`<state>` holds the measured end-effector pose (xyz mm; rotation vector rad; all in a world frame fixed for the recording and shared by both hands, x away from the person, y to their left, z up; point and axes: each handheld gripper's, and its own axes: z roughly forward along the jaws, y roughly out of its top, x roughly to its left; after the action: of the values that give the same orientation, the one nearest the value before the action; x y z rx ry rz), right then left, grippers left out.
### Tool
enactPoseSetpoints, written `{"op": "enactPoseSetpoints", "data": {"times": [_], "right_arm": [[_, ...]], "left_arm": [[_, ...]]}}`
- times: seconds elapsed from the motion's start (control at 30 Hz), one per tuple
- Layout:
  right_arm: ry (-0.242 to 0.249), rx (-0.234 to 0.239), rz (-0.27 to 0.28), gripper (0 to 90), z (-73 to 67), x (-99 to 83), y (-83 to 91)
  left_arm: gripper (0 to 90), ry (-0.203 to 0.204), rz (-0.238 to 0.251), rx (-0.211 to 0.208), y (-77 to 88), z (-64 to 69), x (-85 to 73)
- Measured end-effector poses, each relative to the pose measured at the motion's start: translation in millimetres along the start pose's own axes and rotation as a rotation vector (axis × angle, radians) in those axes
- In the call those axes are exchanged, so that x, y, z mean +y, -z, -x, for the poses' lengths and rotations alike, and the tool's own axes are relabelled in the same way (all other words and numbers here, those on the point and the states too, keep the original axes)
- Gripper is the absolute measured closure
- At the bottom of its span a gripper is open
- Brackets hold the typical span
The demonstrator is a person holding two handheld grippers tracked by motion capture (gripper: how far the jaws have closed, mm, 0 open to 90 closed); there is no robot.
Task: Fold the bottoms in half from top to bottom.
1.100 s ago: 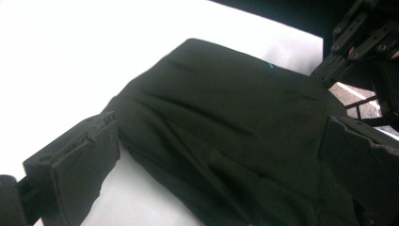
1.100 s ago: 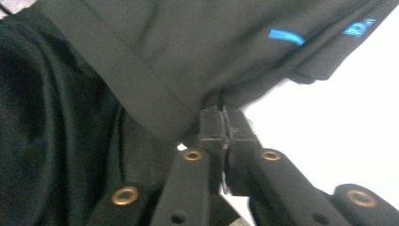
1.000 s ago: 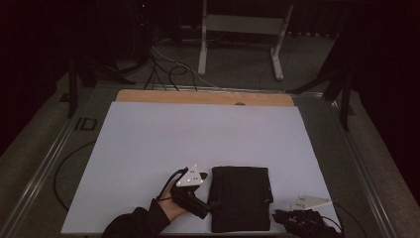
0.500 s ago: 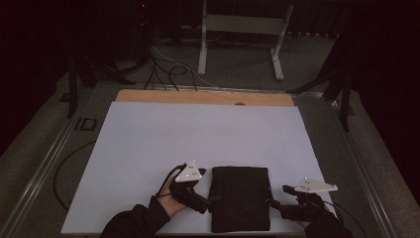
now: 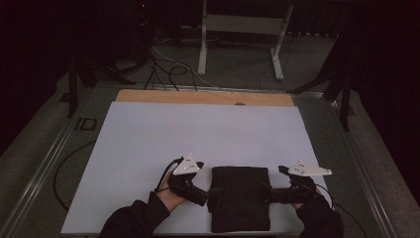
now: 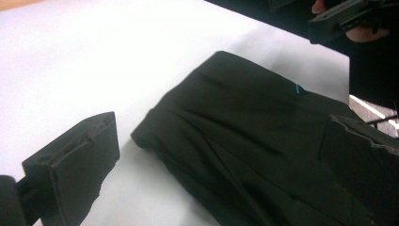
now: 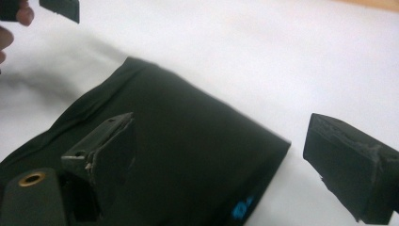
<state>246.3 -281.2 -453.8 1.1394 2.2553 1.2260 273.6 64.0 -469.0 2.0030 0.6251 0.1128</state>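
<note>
High view: folded black cloth (image 5: 240, 198) on white table (image 5: 148, 139).
Blue mark unreadable; left gripper (image 5: 210, 194) and right gripper (image 5: 263, 193) fingers wide, right just opened, gripping nothing.

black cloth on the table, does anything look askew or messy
Nothing stands out. The folded black cloth lies flat and square to the near edge of the white mat, its edges fairly even, with a small blue tag near one corner.

The white sheet (image 5: 198, 129) on the desk (image 5: 203, 97) lies bare from its far edge down to the near strip, giving broad passing room. Near the front edge, the folded black cloth (image 5: 240, 203) sits between the left hand-held gripper (image 5: 210, 194) and the right hand-held gripper (image 5: 265, 193), blocking the path between the 2.
</note>
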Motion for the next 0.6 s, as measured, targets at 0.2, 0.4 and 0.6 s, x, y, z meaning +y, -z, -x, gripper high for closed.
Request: {"op": "enactPoseSetpoints", "data": {"times": [0.2,0.4,0.6], "right_arm": [[0.014,-0.025,0.020,10.0,1.9,9.8,-16.1],[0.017,-0.050,0.018,10.0,5.0,10.5,-28.7],[-0.014,-0.051,-0.002,10.0,10.4,3.1,-35.2]], "left_arm": [[0.0,0.022,-0.003,0.032,-5.7,-5.1,4.7],[0.0,0.036,-0.016,0.050,-14.1,-8.4,5.6],[0.0,0.065,-0.026,0.040,-23.9,-12.9,-0.2]]}}
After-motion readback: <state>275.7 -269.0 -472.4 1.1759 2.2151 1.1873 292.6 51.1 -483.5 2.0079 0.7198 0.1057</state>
